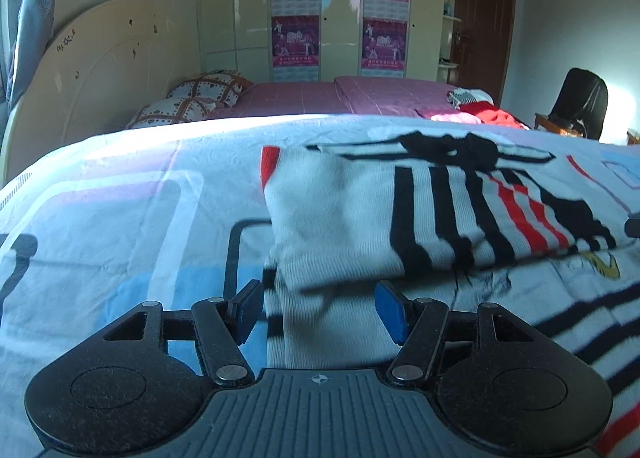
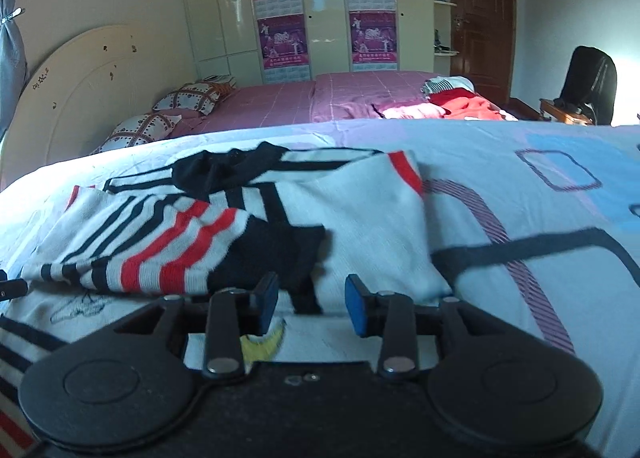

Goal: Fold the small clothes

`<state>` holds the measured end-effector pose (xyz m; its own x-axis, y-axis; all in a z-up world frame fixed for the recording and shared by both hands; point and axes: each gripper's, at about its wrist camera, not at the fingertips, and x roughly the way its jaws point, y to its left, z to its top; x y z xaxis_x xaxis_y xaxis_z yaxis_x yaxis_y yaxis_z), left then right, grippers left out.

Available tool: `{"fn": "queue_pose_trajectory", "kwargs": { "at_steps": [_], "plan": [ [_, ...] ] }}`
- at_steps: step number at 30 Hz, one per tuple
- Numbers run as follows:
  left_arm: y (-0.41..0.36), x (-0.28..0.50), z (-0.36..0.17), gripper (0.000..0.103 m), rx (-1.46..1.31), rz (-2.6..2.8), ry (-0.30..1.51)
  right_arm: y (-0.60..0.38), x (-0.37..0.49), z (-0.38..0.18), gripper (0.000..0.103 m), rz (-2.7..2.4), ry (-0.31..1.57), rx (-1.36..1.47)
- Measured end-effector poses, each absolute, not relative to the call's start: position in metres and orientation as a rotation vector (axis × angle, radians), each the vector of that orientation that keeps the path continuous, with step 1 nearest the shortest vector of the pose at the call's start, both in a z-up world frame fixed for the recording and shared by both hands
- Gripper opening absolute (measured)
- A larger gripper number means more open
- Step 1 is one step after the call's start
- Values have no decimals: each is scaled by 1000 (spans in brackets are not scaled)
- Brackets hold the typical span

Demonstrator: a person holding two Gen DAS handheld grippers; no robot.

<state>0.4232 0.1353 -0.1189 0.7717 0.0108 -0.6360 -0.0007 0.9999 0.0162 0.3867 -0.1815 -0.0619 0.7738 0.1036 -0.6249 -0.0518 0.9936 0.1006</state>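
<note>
A white knitted sweater point(image 1: 340, 210) point(image 2: 360, 210) with black and red stripes lies flat on the patterned bed sheet point(image 1: 120, 218) point(image 2: 540, 186). Its sleeves are folded inward across the body, and a striped sleeve point(image 1: 480, 210) point(image 2: 180, 242) lies on top. My left gripper point(image 1: 318, 310) hovers over the sweater's left edge. Its jaws stand wide apart and white knit shows in the gap, lying below the blue pads, which do not press on it. My right gripper point(image 2: 312, 306) is over the sweater's lower right part, jaws apart and gripping nothing.
Beyond the sheet lies a pink bed point(image 1: 304, 98) with patterned pillows point(image 1: 200, 94) and a pile of red and striped clothes point(image 2: 460, 98). A black chair point(image 2: 592, 82) stands at the right. A wardrobe with posters point(image 1: 296, 10) and a brown door point(image 2: 480, 10) line the back wall.
</note>
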Motion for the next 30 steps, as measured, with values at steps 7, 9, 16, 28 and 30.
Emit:
{"fn": "queue_pose_trajectory", "kwargs": {
  "at_steps": [7,9,16,28,30],
  "plan": [
    [143,371,-127,62,21,-9,713,-209,323,-68,41,20,723,96],
    [144,355,-129,62,47,-16,728,-215,306,-71,42,3,748,110],
    [160,300,-127,62,-77,-34,783,-237,262,-78,46,2,813,219],
    [148,224,-128,61,-237,-131,834,-285,201,-87,46,105,856,452],
    [139,218,-127,61,-226,-143,846,-292,187,-89,46,149,860,502]
  ]
}}
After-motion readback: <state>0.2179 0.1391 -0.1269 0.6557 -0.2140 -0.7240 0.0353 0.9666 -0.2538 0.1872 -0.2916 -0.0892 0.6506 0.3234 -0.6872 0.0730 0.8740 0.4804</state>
